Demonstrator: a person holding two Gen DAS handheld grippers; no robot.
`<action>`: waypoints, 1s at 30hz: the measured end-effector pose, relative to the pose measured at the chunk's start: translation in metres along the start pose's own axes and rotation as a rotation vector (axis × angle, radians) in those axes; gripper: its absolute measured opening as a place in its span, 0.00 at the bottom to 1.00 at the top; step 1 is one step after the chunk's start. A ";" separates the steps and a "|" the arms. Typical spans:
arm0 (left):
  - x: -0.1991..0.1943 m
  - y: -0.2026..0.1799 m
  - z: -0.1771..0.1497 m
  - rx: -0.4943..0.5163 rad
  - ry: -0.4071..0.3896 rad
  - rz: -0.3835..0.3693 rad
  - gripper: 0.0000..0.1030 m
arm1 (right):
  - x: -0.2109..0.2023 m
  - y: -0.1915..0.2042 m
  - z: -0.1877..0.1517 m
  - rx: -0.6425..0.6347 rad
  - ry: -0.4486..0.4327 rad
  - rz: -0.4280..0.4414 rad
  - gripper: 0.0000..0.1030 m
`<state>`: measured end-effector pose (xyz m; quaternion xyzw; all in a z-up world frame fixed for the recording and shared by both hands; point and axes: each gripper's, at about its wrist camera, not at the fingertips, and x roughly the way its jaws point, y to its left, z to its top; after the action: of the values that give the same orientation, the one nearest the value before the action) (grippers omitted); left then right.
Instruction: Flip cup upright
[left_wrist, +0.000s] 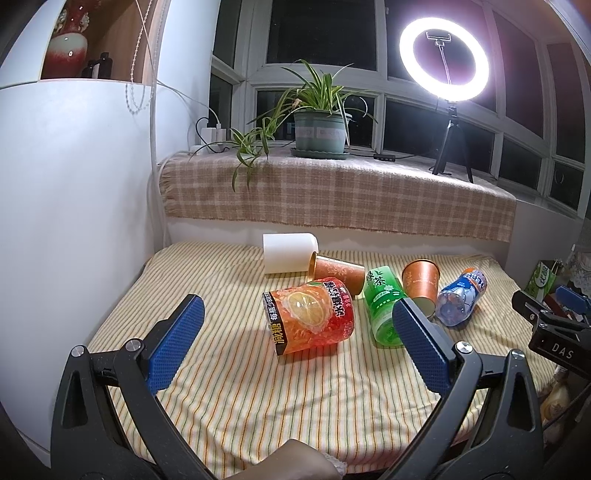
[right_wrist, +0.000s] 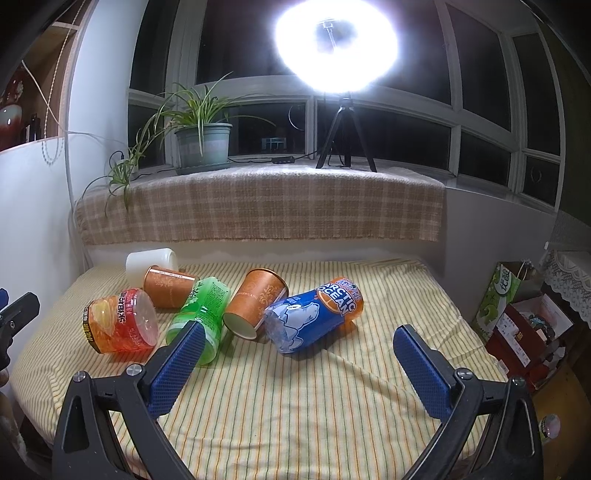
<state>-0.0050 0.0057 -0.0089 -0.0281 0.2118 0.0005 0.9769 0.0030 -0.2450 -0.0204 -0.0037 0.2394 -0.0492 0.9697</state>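
Several cups lie on their sides on the striped cloth: a red-orange cup (left_wrist: 309, 316) (right_wrist: 120, 320), a green cup (left_wrist: 384, 306) (right_wrist: 201, 314), two brown paper cups (left_wrist: 338, 275) (left_wrist: 421, 282) (right_wrist: 168, 286) (right_wrist: 255, 302), a blue cup (left_wrist: 461, 297) (right_wrist: 316, 314) and a white cup (left_wrist: 290, 253) (right_wrist: 151, 260). My left gripper (left_wrist: 297, 325) is open and empty, just short of the red-orange cup. My right gripper (right_wrist: 299, 350) is open and empty, in front of the blue cup.
The striped cloth (left_wrist: 258, 387) covers the table. A plaid-covered sill (left_wrist: 332, 192) behind carries a potted plant (left_wrist: 320, 129) and a ring light on a tripod (left_wrist: 445, 62). A white cabinet (left_wrist: 74, 184) stands left. Boxes (right_wrist: 524, 332) stand right.
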 end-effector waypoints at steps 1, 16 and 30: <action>-0.001 0.000 0.002 0.000 0.001 0.001 1.00 | 0.000 0.000 0.000 0.000 0.000 0.001 1.00; -0.001 0.000 0.002 -0.001 0.003 0.001 1.00 | 0.001 0.002 -0.001 0.005 0.003 0.007 1.00; -0.001 -0.002 0.003 0.000 0.003 0.002 1.00 | 0.003 0.006 -0.001 -0.002 0.006 0.011 1.00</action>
<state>-0.0045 0.0039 -0.0062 -0.0281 0.2135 0.0015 0.9765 0.0055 -0.2393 -0.0227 -0.0033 0.2421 -0.0434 0.9693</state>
